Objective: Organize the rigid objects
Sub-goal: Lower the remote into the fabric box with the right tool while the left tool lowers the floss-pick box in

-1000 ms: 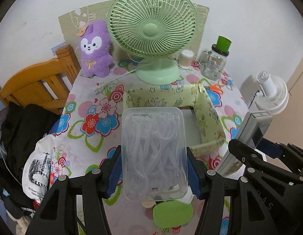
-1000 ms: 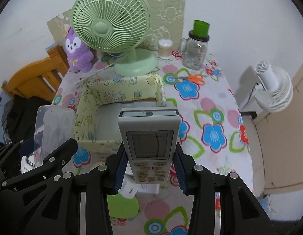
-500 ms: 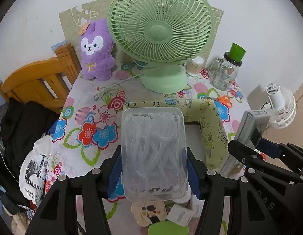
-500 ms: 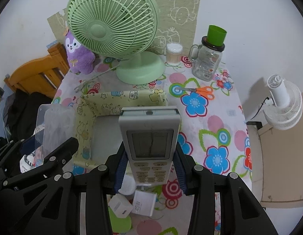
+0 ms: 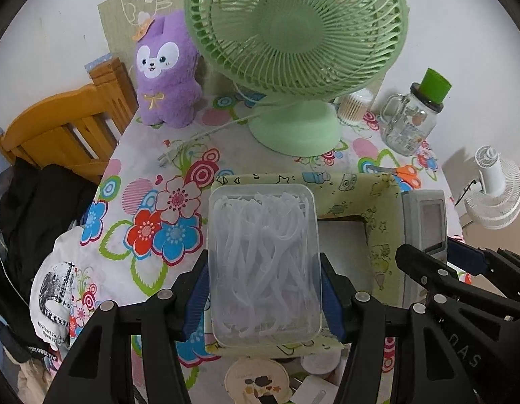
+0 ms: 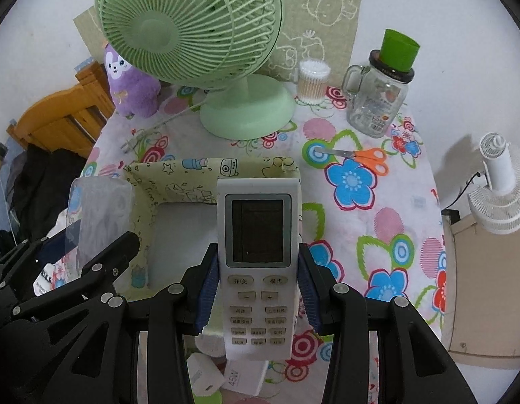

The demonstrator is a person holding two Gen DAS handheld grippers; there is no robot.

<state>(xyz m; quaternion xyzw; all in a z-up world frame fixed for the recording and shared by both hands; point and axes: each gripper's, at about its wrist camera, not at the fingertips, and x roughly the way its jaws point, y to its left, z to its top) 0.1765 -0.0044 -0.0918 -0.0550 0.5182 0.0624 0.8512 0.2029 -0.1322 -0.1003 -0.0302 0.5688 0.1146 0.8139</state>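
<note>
Counter (image 6: 387,222): a round top under a flowered cloth, crowded along its far edge and carrying the sorting box near its middle.
Green fan (image 5: 295,30): the biggest thing on the counter, upright at the back, with a purple plush toy (image 5: 167,67) to its left.
Storage box (image 6: 179,181): a shallow open box with a yellow-green cartoon print; what shows of its pale floor is bare, so judging by this, nothing has been put away yet.
Glass jar (image 6: 377,97): at the back right with a green cup on its lid, a tub of cotton swabs (image 6: 313,79) beside it and orange-handled scissors (image 6: 359,155) lying in front, all untouched.
Clear plastic case (image 5: 263,262): full of white floss picks, clamped by its 2 long sides in the left tongs (image 5: 263,289), jaws part-open around it; it hangs over the box's near-left corner, not yet lowered in.
Remote control (image 6: 258,252): white, screen and buttons facing the camera, pinched at its lower half by the right tongs (image 6: 258,296), jaws drawn in close on its narrow body; it is held above the box's right wall.
Small items: a white charger (image 6: 206,378), a box marked 45W (image 6: 244,377) and a round illustrated lid (image 5: 256,380) lie on the counter's near edge, below the tongs.
Progress: early. 2 pieces are lifted and poised at the box, likely next to go in; the near-edge pieces seem left to collect.
</note>
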